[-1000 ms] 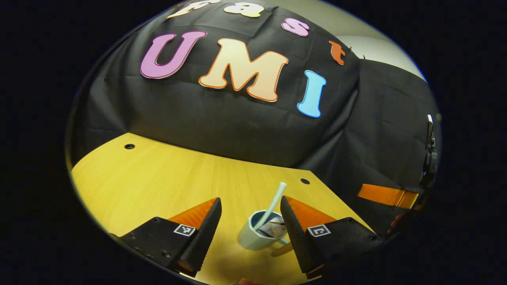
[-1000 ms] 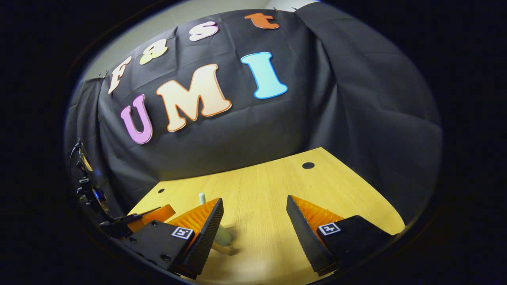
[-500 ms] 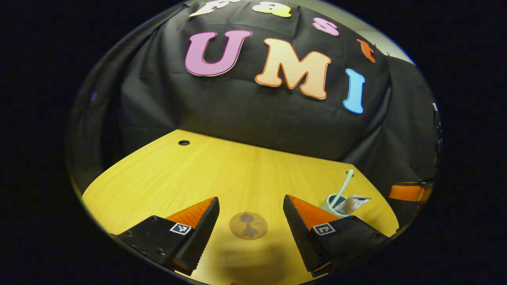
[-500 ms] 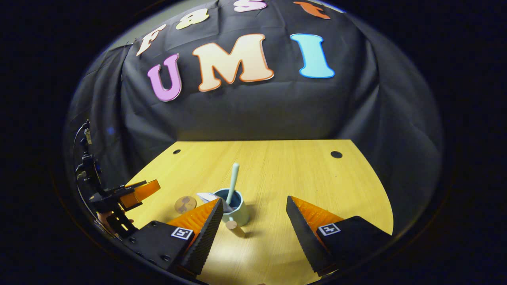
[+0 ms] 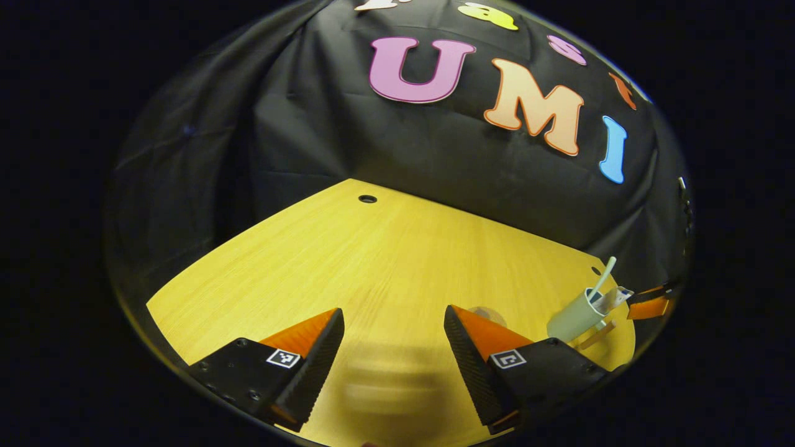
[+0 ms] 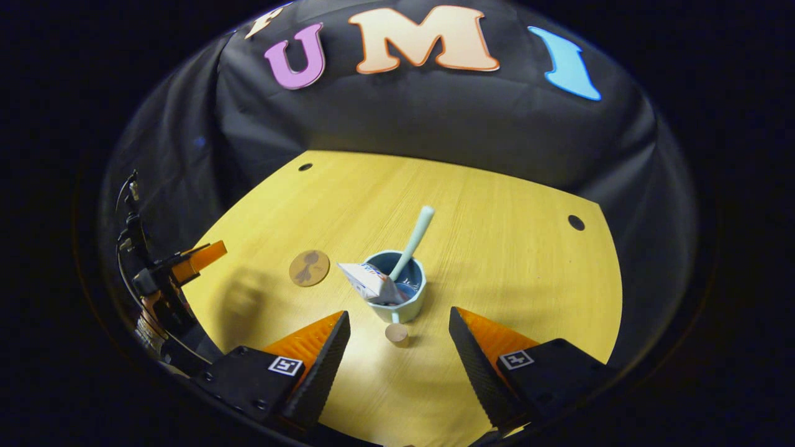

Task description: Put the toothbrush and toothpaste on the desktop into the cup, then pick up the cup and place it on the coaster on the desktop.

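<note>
Hovering above the wooden desktop (image 6: 497,248), the right gripper (image 6: 397,360) has its two fingers spread wide with nothing between them. Just beyond its fingertips in the right gripper view lies the round end of the cup's wooden handle (image 6: 396,333), and past that stands the pale blue cup (image 6: 397,297) itself, upright on the desktop. The toothpaste (image 6: 371,283) tube leans out over the cup's left rim, and the pale green toothbrush (image 6: 411,243) stands slanted in the cup, its top tipped to the right. To the left of the cup, apart from it, the round brown coaster (image 6: 308,267) lies flat. Farther left, at the desk's edge, the left gripper (image 6: 197,257) shows its orange finger.

In the left gripper view, the left gripper (image 5: 392,354) is likewise wide open and holds nothing. The coaster (image 5: 487,315) peeks out just behind its right finger, and the cup (image 5: 576,315) with toothbrush (image 5: 602,277) and toothpaste (image 5: 616,297) stands farther right.
</note>
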### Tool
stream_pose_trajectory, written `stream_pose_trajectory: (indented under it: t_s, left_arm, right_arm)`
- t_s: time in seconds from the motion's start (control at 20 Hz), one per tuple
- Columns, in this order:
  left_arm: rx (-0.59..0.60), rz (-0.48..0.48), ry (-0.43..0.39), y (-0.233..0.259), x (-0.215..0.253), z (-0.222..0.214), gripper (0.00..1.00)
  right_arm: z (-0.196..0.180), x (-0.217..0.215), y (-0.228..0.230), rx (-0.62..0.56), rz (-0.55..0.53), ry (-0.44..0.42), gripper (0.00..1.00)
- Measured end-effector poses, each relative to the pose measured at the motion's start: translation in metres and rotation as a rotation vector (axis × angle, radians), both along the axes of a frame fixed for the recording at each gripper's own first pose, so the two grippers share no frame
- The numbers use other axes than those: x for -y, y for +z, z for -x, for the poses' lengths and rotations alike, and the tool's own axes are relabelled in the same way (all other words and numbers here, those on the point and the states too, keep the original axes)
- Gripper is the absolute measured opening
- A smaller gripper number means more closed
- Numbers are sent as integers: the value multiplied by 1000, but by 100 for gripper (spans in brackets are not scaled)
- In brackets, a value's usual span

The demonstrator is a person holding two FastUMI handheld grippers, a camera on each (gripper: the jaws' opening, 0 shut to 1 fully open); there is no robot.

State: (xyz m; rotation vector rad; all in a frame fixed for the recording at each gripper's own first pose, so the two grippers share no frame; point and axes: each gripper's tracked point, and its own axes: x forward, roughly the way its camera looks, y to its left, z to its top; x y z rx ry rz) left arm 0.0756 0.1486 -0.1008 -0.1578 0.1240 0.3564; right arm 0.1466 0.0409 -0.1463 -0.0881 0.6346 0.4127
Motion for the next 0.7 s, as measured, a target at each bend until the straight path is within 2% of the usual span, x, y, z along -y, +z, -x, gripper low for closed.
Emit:
stream_pose_trajectory:
  t_s: [0.05,0.2,0.25,0.4,0.5,0.55,0.7]
  left_arm:
    - [-4,6,13,-2,-8,5,94]
    - [-19,30,44,-10,-25,18,94]
    - [-26,37,53,-13,-30,20,94]
    - [-41,66,63,-22,-36,24,95]
    - [-52,82,58,-26,-35,24,95]
    - [-57,89,52,-29,-36,23,95]
    - [-78,112,22,-36,-28,17,95]
  right_arm:
    - [-1,-4,-5,-26,23,17,94]
    - [-8,-6,-19,-99,106,46,94]
    - [-10,-7,-23,-119,125,50,99]
    - [-13,-7,-36,-185,169,57,98]
    - [-16,-5,-44,-229,194,53,95]
    - [-18,-4,-48,-256,202,49,99]
    - [-24,-2,-58,-318,230,45,99]
